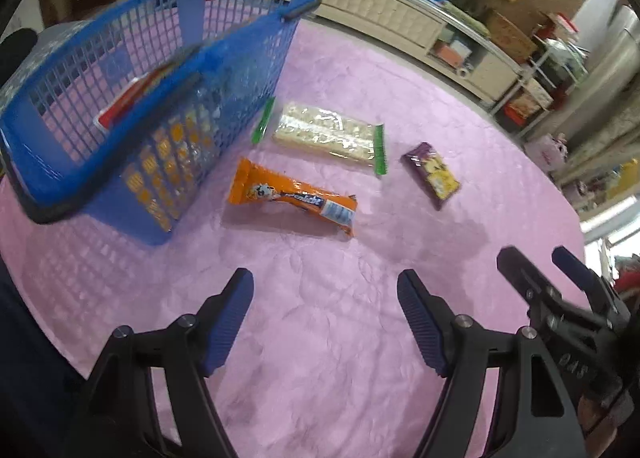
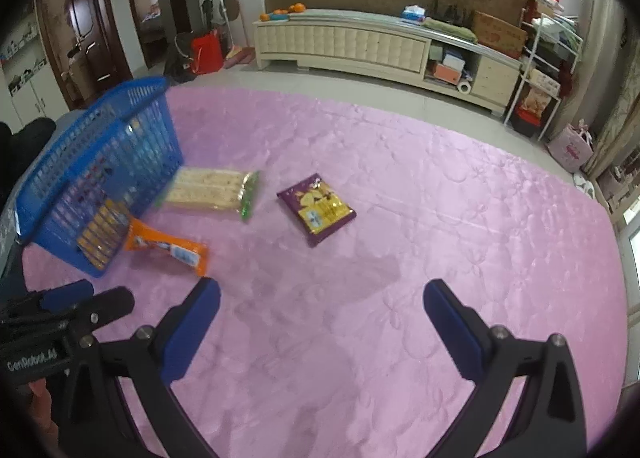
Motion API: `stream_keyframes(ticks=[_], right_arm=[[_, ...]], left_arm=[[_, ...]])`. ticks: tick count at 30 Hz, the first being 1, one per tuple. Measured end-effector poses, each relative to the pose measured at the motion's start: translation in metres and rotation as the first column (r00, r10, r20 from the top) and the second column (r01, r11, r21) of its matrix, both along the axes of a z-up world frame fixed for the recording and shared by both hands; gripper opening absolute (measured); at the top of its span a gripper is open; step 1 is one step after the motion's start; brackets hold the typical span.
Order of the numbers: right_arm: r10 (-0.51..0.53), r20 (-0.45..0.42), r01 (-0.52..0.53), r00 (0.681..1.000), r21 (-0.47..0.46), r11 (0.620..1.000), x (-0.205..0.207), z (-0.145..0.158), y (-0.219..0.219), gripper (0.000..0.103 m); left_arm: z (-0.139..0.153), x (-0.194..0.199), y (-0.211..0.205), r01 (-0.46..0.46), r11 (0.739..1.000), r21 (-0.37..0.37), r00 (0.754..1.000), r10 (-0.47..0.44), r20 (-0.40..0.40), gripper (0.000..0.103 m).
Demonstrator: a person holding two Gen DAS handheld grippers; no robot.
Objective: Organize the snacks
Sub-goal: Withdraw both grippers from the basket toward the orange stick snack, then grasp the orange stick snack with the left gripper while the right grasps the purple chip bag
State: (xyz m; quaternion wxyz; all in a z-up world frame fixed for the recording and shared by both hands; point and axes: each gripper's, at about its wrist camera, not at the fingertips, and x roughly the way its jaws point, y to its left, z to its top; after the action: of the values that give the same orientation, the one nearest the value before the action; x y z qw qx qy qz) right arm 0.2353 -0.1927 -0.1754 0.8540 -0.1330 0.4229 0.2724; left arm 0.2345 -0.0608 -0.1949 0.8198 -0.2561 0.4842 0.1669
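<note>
Orange crinkly foil snack bar (image 1: 291, 197) lies just ahead and left of the left claw (image 1: 325, 316), long axis crosswise, beside the blue mesh plastic basket (image 1: 132, 97); both claws gape empty, the right claw (image 2: 321, 332) farther off.

Even, soft daylight; faint shadows on the pink mat (image 2: 400, 185). The blue basket (image 1: 120, 97) is motion-blurred. Fisheye bending, dark corners.
</note>
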Motion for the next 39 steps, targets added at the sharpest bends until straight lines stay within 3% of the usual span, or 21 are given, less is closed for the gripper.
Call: stream_keyframes(ticks=[4,9,20,31,35,39], right_arm=[[0.004,0.078,0.003,0.997,-0.090,0.996,0.011,-0.018,0.006,0.103],[0.008,0.032,-0.007,0.999,-0.036,0.999,0.030,-0.029,0.008,0.103],[0.036,0.017,-0.036,0.999,0.014,0.999,0.060,-0.038,0.022,0.103],[0.079,0.019,-0.079,0.997,0.000,0.997,0.062,-0.049,0.043,0.103],[0.069,0.008,-0.068,0.998,-0.017,0.998,0.067,-0.054,0.038,0.103],[0.054,-0.017,-0.054,0.998,0.015,0.998,0.073,-0.056,0.028,0.103]], left_arm=[[-0.020,0.014,-0.001,-0.061,0.998,-0.026,0.998,0.061,-0.024,0.073],[-0.034,0.035,-0.005,-0.093,0.996,-0.006,0.995,0.092,-0.035,0.072],[-0.046,0.052,0.004,-0.199,0.980,0.019,0.978,0.200,-0.057,0.072],[-0.043,0.052,0.021,-0.295,0.955,0.025,0.955,0.296,-0.032,0.072],[-0.043,0.051,0.021,-0.279,0.960,0.023,0.959,0.280,-0.041,0.064],[-0.042,0.050,0.026,-0.219,0.976,0.011,0.975,0.219,-0.038,0.042]])
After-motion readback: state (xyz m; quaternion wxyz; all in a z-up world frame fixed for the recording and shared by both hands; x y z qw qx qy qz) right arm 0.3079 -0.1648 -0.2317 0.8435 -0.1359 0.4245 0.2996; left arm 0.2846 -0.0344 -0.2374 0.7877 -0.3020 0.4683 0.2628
